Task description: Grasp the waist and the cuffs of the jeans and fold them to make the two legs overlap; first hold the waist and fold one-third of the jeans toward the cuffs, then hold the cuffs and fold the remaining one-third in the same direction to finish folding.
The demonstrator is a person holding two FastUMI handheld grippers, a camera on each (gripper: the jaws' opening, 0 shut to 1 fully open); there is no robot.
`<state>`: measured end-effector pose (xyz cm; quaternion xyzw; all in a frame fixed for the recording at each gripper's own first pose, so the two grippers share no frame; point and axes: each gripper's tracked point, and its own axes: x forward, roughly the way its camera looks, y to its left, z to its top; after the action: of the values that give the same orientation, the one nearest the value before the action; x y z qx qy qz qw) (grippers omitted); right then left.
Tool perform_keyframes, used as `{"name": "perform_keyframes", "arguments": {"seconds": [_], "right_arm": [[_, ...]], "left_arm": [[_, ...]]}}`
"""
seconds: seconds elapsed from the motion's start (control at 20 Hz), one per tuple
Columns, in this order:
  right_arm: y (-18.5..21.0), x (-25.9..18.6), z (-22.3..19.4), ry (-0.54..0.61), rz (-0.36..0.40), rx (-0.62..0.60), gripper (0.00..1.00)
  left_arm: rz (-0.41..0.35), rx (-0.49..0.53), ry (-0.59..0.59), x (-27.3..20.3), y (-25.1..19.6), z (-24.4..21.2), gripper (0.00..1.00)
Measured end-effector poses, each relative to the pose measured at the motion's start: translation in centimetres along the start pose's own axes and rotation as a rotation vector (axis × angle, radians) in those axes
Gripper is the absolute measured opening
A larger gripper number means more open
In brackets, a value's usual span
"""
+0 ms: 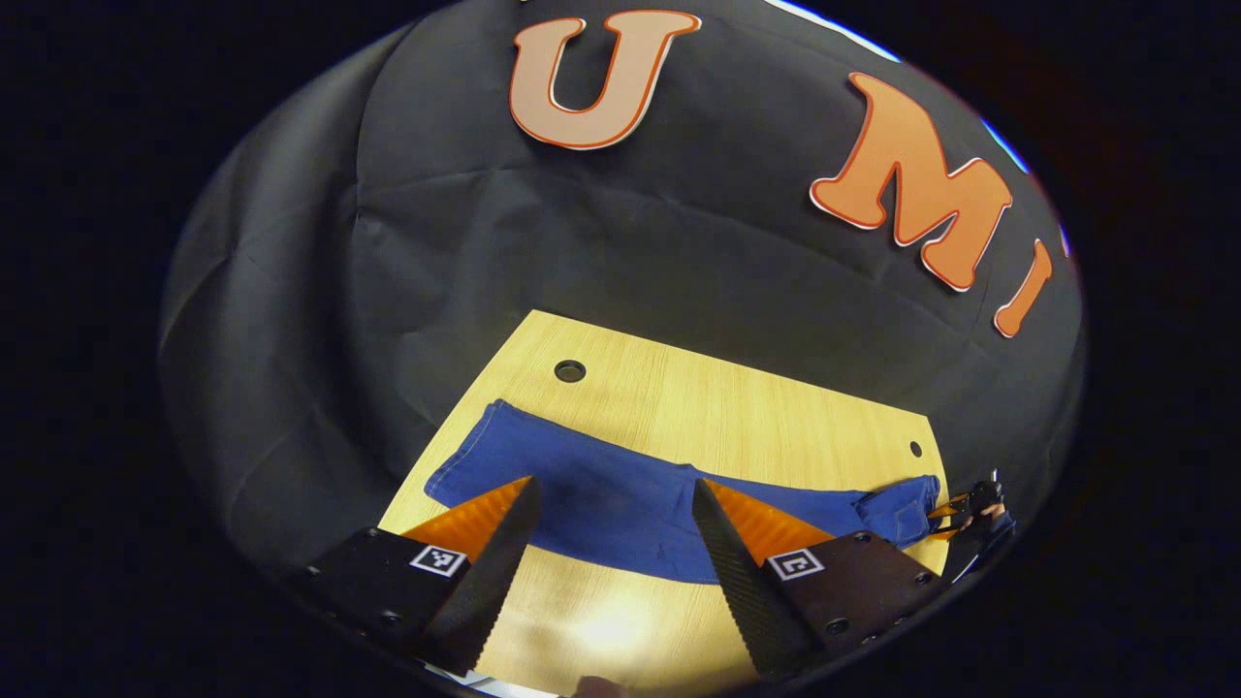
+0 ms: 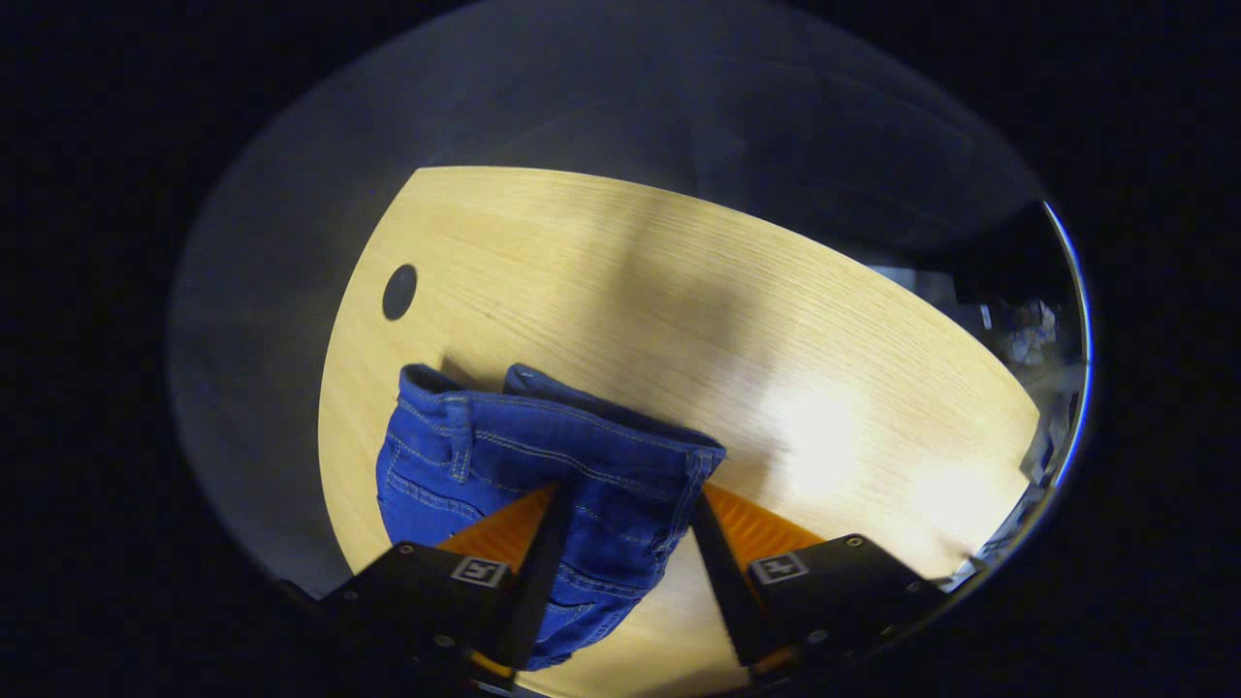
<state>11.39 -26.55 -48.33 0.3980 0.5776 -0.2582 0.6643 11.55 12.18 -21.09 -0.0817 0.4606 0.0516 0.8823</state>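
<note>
Jeans [image 1: 620, 494] flat across table [image 1: 679, 388], waist at right end. Left gripper [image 1: 613, 504] open above legs, not touching. Right gripper [image 2: 620, 514] open, fingers straddling waist [image 2: 543, 456], not pressing.

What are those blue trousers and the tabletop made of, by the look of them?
The jeans look like blue denim: a matte woven cloth with pale contrast stitching along the waistband and seams. The table looks like light wood or a wood-look laminate, with fine straight grain and a soft sheen under the lamp; which of the two, I cannot tell.
</note>
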Motion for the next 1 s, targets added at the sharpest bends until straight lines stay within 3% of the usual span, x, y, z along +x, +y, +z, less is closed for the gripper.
{"name": "perform_keyframes", "arguments": {"seconds": [0.1, 0.2, 0.25, 0.45, 1.0], "right_arm": [[0.3, -0.1, -0.1, -0.003, 0.019, 0.023, 0.36], [0.1, 0.1, -0.1, 0.004, 0.038, 0.032, 0.35], [0.5, -1.7, 0.1, 0.01, 0.054, 0.023, 0.22], [1.5, -3.3, 0.0, -0.033, 0.126, -0.028, 0.21], [7.8, -12.1, -2.7, -0.146, 0.374, -0.189, 0.2]], "left_arm": [[0.014, 0.005, -0.009, -0.4, -0.2, -0.4, 0.97], [0.008, 0.002, -0.048, -1.4, -0.9, -0.5, 0.97], [0.01, 0.003, -0.069, -1.9, -0.9, -0.5, 0.97], [-0.012, -0.027, -0.098, -2.6, -2.6, -0.8, 1.0], [0.017, -0.032, -0.155, -6.4, -3.3, -3.1, 0.97]]}}
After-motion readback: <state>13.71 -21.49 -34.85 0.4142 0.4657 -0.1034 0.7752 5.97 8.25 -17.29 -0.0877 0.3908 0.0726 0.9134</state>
